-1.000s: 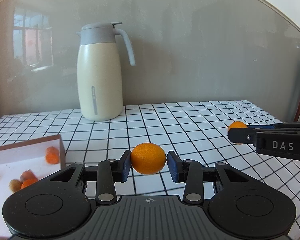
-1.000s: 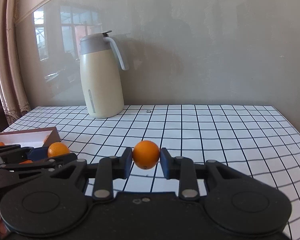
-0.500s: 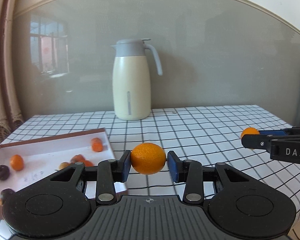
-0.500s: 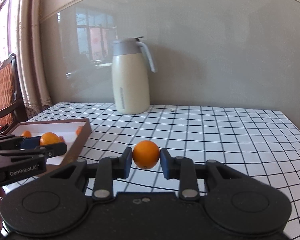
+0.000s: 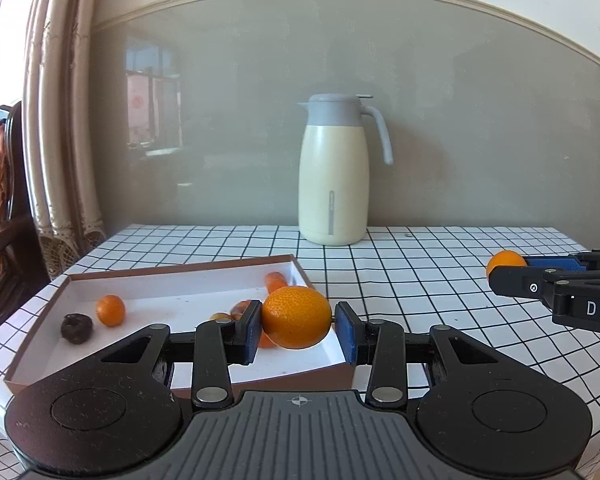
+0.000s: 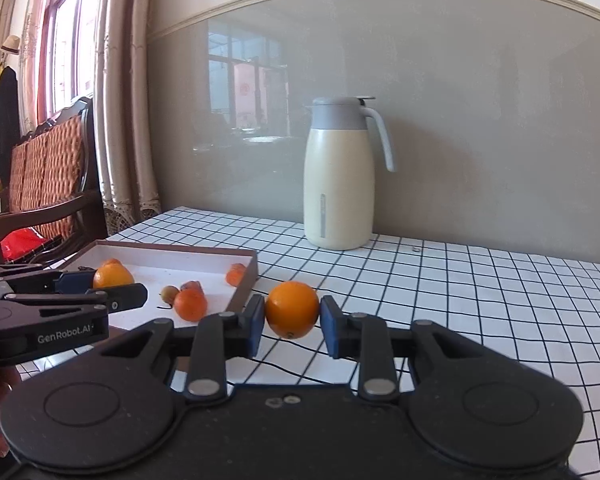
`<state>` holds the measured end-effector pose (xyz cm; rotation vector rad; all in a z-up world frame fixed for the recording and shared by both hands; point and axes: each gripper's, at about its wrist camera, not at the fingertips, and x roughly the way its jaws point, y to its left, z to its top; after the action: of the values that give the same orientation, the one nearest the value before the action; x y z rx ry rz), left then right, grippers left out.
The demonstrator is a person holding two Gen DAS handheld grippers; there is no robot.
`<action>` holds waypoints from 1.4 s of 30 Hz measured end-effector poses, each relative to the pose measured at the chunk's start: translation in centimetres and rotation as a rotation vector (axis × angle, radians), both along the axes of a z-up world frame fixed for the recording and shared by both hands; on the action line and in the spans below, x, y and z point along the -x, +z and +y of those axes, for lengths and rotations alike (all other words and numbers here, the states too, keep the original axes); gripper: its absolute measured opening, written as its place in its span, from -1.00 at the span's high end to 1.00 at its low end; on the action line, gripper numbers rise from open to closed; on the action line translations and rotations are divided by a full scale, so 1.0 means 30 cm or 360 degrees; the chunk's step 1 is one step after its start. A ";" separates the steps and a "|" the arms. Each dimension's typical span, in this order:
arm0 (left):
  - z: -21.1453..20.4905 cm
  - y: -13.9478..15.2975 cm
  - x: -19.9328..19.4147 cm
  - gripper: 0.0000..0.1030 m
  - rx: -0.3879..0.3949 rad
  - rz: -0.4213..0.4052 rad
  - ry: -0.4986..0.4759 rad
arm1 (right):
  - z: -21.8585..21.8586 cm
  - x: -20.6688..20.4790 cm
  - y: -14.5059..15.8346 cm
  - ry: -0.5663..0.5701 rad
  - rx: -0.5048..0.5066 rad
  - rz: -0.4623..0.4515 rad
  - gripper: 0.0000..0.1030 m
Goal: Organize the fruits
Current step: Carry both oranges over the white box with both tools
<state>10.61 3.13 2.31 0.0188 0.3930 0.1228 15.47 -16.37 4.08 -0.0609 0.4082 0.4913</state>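
We hold two grippers over a table (image 5: 420, 272) with a black and white checked cloth. Our left gripper (image 5: 297, 328) has its jaws pinching a big orange (image 5: 296, 317). That orange hangs over the near right corner of a flat brown box (image 5: 180, 269) with a white inside. Our right gripper (image 6: 293, 322) has its jaws pinching a smaller round orange (image 6: 292, 309), up above the cloth, just to the right of the box.

Inside the box we see a small orange fruit (image 5: 110, 310), a dark round fruit (image 5: 77, 328) beside it, and a few more orange pieces near the right side.

A tall cream jug (image 5: 334, 176) with a grey lid stands at the back of the table, by the wall.
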 end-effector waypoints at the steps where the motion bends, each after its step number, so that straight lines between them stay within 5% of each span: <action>1: 0.005 -0.002 0.002 0.24 -0.0003 -0.0003 0.0007 | 0.008 0.001 0.001 0.0010 0.0001 -0.0001 0.59; 42: 0.404 0.004 0.115 0.23 0.0012 -0.0058 0.0398 | 0.453 0.004 -0.002 0.0410 0.0055 -0.0068 0.59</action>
<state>7.17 15.26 2.42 -0.0401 0.3583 0.3677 15.35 -2.78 4.02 -0.1582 0.3688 0.7355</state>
